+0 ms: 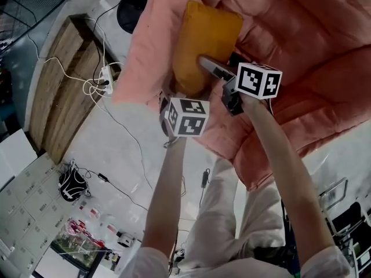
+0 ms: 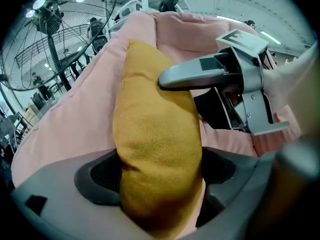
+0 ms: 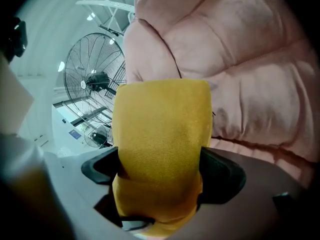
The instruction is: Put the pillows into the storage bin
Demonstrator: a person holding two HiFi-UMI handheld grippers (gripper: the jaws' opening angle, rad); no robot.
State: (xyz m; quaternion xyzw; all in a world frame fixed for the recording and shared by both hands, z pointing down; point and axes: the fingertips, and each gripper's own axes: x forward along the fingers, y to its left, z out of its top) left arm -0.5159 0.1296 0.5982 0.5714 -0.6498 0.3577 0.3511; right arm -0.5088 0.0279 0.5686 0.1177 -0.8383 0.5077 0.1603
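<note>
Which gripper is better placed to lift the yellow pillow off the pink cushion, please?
Left, though only marginally. The left gripper has the yellow pillow deep between its jaws, with the pads denting its near end. The right gripper also clamps it, from the side, so both could lift together.

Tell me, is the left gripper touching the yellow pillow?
Touching. The left gripper view shows the yellow pillow wedged between the left gripper's pads, pressing against both.
</note>
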